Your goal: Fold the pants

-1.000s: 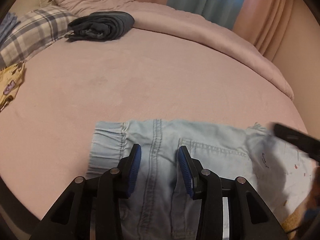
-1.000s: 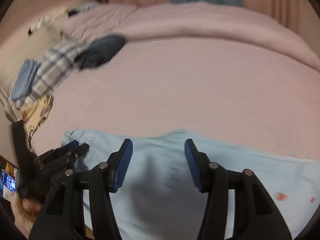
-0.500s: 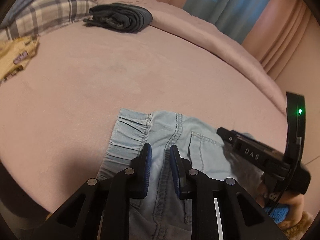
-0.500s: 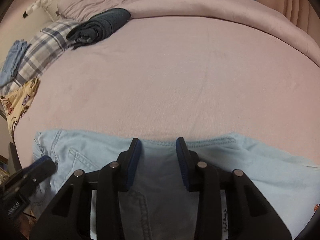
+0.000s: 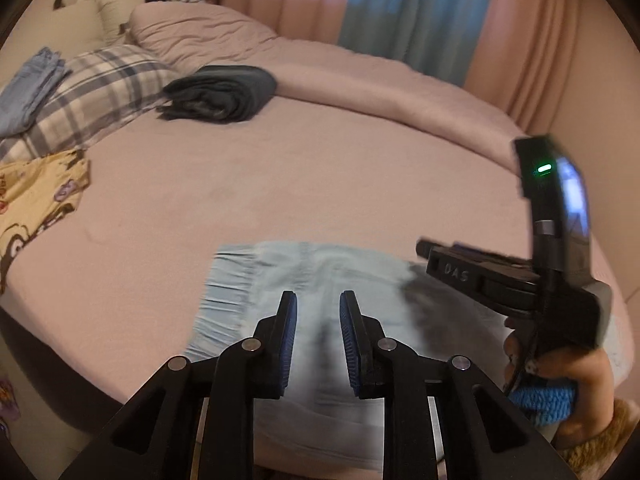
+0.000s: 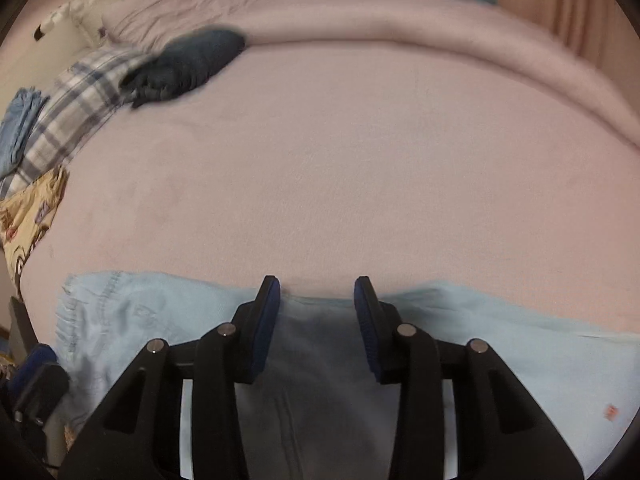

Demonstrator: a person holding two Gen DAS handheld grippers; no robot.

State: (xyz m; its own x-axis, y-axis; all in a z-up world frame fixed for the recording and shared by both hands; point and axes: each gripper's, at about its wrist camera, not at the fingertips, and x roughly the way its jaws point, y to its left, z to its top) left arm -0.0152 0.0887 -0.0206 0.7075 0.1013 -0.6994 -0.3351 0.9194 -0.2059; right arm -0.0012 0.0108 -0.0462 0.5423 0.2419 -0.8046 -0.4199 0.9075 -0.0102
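on the pink bed (image 6: 360, 168) — left tool (image 5: 318, 320) clenched on light-blue pants (image 6: 160, 320), right tool (image 6: 316, 304) opening astride them.

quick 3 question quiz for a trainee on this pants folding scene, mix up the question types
1. True or false: the light blue pants lie at the near edge of the pink bed.
2. Multiple choice: the dark folded garment rests beside: A) a plaid pillow B) a laundry basket C) a chair.
3. Fill in: the curtain's middle panel is ____.

Key: 1 true; 2 A; 3 blue.
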